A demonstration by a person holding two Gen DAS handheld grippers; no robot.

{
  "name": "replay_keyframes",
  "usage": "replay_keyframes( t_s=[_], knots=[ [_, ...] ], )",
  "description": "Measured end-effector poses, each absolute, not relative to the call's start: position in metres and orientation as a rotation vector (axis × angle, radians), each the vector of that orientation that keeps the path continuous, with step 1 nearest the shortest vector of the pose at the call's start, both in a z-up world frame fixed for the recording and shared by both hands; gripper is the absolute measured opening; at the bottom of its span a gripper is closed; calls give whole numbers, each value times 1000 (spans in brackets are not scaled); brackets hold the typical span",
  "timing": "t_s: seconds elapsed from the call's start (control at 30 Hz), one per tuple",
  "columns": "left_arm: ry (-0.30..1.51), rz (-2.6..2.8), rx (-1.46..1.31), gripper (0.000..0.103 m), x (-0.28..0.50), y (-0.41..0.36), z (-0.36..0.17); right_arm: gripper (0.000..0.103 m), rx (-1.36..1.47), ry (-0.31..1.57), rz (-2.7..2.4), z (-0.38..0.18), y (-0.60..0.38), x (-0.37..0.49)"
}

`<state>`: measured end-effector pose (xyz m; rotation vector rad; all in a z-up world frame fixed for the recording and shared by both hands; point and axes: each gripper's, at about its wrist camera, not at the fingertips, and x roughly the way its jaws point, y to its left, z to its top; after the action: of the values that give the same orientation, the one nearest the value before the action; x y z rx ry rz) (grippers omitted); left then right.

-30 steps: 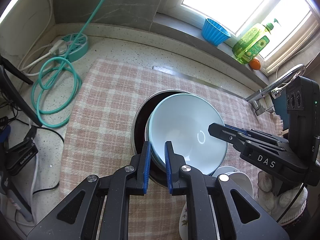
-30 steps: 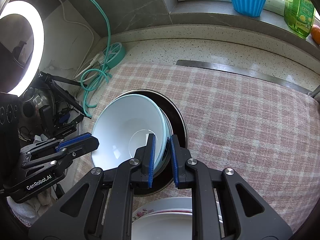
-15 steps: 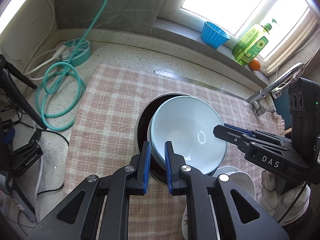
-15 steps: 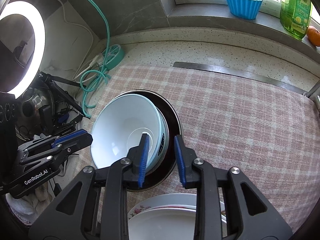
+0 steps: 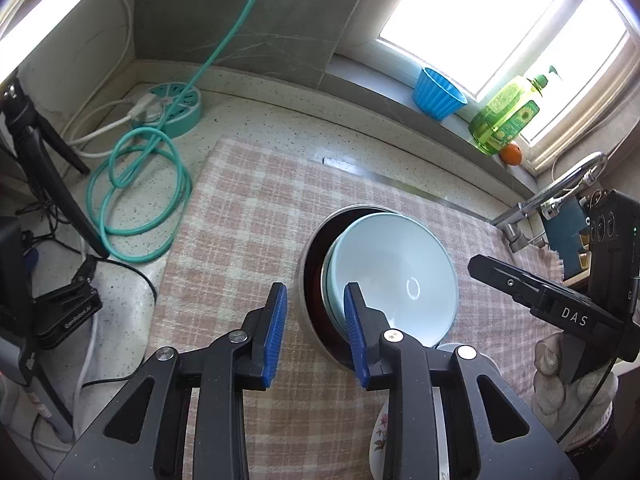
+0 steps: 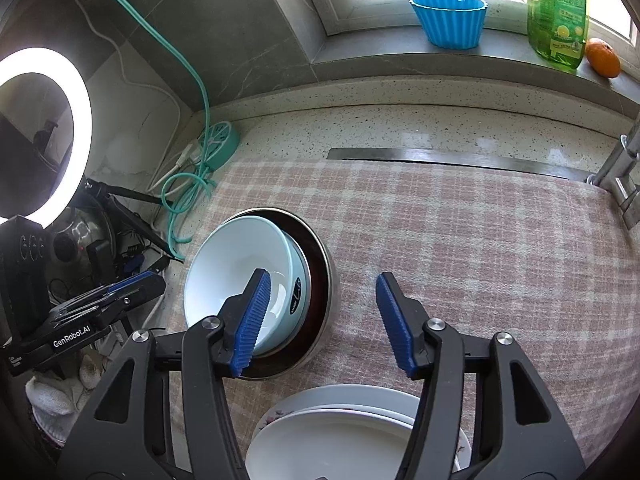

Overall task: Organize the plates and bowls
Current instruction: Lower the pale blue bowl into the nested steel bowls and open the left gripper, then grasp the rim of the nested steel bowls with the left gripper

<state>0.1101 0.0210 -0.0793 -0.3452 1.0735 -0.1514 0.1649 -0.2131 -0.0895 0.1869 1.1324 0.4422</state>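
A pale blue bowl (image 5: 392,276) (image 6: 240,264) sits nested in a second pale bowl inside a steel bowl (image 5: 305,280) (image 6: 330,280) on the checked cloth. My left gripper (image 5: 316,336) (image 6: 136,284) is opening. The stack's left rim lies between its pads, and neither pad presses on it. My right gripper (image 6: 324,320) (image 5: 492,276) is also opening, wider. Its left pad hangs over the blue bowl and its right pad over bare cloth, gripping nothing. A stack of white plates (image 6: 340,432) (image 5: 380,440) with a floral rim lies just below the bowls.
The pink checked cloth (image 6: 480,248) covers the counter. A teal power strip (image 5: 176,108) and a coiled cable lie at the left. On the sill stand a blue cup (image 6: 448,20), a green soap bottle (image 6: 556,12) and an orange (image 6: 603,58). There is a faucet (image 5: 560,188) at right and a ring light (image 6: 40,136) at left.
Both grippers have let go of the bowl rims: the left pads parted a little, the right pads widely. The right gripper drew back and up slightly. The bowls stay nested.
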Motion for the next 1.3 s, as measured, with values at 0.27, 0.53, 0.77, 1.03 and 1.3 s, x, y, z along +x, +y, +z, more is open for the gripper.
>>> replay_keyframes(
  t_s=[0.27, 0.53, 0.77, 1.03, 1.3],
  knots=[
    [1103, -144, -429, 28, 109, 39, -94, 65, 269, 1186, 417, -107, -233, 170],
    [1126, -165, -491, 28, 110, 43, -105, 65, 355, 1225, 416, -124, -243, 172],
    [1128, -188, -513, 28, 113, 40, -109, 57, 397, 1254, 427, -134, -241, 172],
    [1133, -205, -513, 25, 118, 37, -114, 40, 415, 1282, 440, -143, -236, 173],
    [1154, -211, -535, 15, 123, 35, -125, 25, 414, 1299, 461, -150, -226, 177]
  ],
)
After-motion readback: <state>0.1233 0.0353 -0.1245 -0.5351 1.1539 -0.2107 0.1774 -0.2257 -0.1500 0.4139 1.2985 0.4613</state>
